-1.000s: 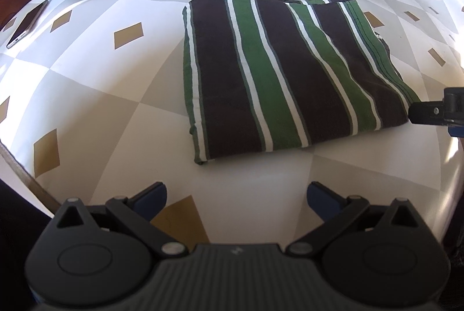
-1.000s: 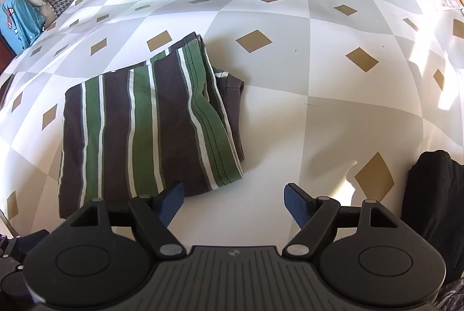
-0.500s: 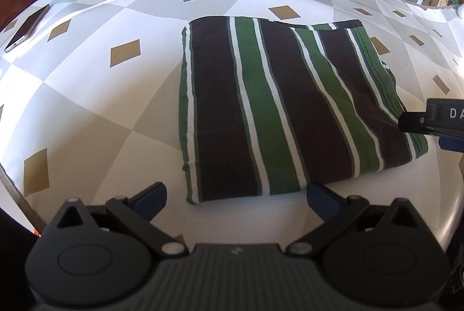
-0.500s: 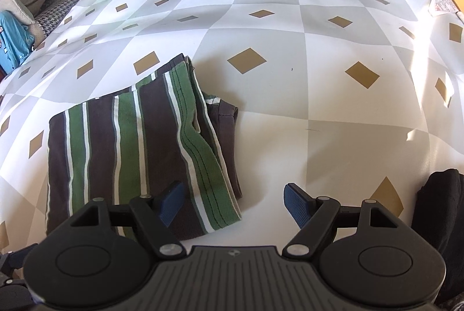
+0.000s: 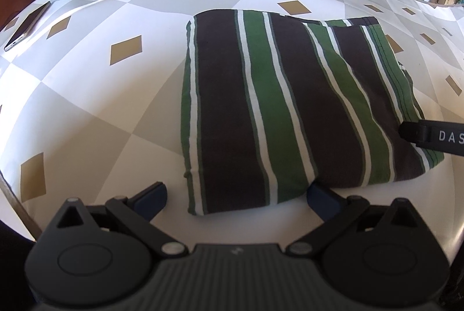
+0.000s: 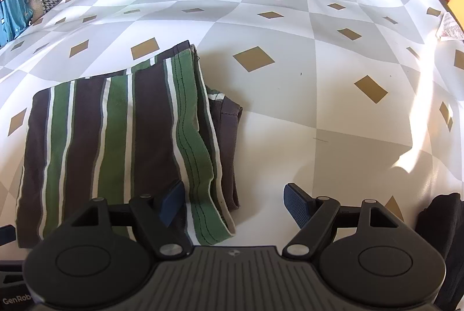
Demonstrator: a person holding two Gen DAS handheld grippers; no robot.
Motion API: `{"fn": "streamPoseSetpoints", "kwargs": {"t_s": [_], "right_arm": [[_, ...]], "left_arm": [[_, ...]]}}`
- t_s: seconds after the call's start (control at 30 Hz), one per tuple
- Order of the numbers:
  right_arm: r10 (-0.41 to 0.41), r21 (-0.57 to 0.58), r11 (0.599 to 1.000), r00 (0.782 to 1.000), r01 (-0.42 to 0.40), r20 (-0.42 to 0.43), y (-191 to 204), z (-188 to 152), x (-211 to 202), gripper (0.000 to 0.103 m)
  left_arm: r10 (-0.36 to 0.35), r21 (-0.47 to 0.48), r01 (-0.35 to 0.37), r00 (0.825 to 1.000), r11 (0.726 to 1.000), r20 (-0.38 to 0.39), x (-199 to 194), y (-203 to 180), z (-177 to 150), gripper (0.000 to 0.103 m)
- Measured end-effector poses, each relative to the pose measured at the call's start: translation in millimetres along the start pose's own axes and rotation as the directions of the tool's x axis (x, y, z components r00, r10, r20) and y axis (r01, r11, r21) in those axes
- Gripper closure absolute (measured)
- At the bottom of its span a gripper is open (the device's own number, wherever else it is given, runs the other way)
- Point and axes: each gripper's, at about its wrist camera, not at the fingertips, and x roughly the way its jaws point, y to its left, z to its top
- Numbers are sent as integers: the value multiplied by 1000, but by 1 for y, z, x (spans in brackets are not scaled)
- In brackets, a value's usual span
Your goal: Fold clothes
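Though folded, striped shirt (image 5: 284, 114) (stripes running away).

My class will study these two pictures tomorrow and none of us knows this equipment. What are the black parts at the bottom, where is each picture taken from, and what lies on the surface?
No machine works here: a person holds a hand gripper in each hand, with a camera on each looking forward along its jaws. One picture is from the left gripper, the other from the right gripper. Both stand open and hold nothing. On the diamond-patterned cloth lies a folded striped garment, its near edge between both pairs of jaws. A phone lies farther off.
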Motion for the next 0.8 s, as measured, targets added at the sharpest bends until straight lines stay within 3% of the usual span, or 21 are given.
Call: {"fn": "streamPoseSetpoints", "kwargs": {"t_s": [0.8], "right_arm": [[72, -65, 995, 995, -76, -62, 13, -22, -15, 28]], "left_arm": [[23, -39, -23, 1000, 999, -19, 0, 25, -2, 0]]}}
